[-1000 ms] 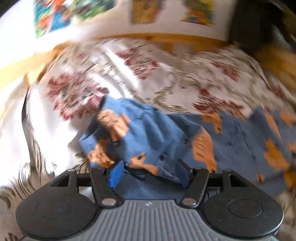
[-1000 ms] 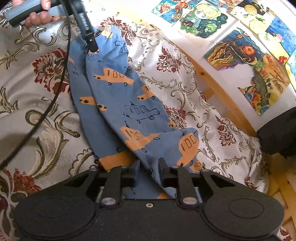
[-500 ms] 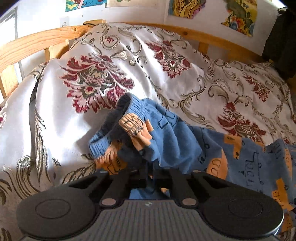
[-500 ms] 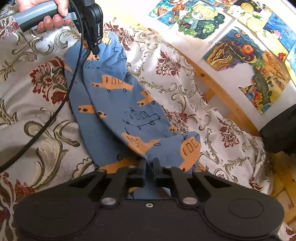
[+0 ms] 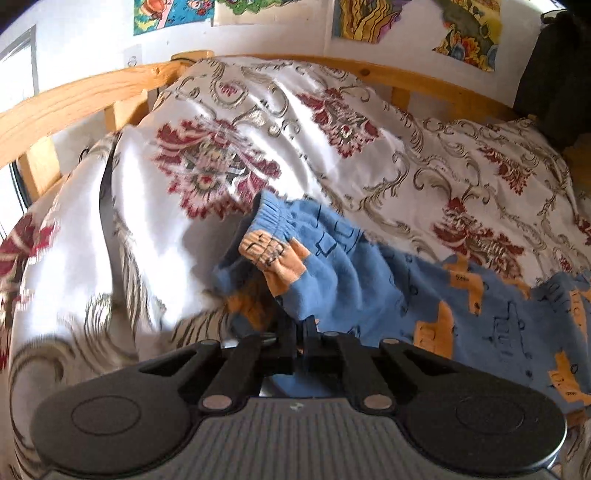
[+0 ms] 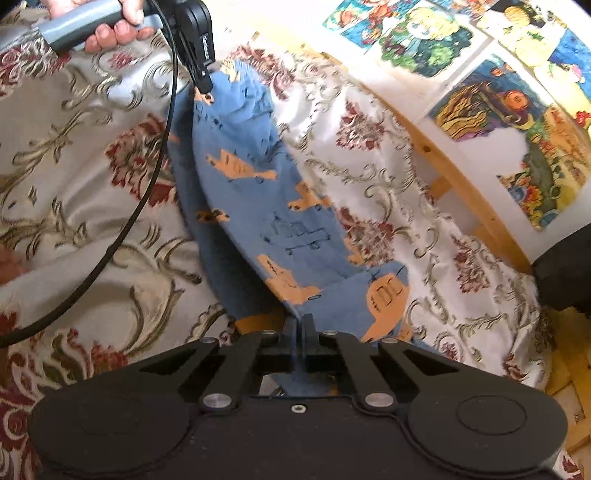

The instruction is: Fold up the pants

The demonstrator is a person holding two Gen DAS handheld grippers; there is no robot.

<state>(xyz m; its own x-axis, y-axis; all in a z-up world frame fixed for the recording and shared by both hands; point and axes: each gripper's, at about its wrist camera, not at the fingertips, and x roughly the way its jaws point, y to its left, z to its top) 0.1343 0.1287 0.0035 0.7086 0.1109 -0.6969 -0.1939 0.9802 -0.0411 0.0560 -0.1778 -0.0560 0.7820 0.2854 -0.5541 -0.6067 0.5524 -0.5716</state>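
Note:
Blue pants (image 6: 258, 206) with orange car prints stretch along a floral bedspread (image 6: 74, 155). In the left wrist view, my left gripper (image 5: 301, 326) is shut on the pants (image 5: 351, 273) just below the gathered elastic waistband (image 5: 271, 221), which is lifted and bunched. The right gripper (image 6: 303, 325) is shut on the leg-cuff end. The right wrist view also shows the left gripper (image 6: 205, 86) at the far end, pinching the waist, with a hand (image 6: 110, 29) on its grey handle.
A wooden bed rail (image 5: 92, 96) curves behind the bedspread (image 5: 221, 147), and colourful drawings (image 6: 498, 92) hang on the white wall. A black cable (image 6: 147, 192) trails from the left gripper across the bed. A dark object (image 6: 565, 273) sits at the right edge.
Both grippers have gone from open to shut on the pants. The waistband end and the cuff end have since lifted slightly off the bedspread.

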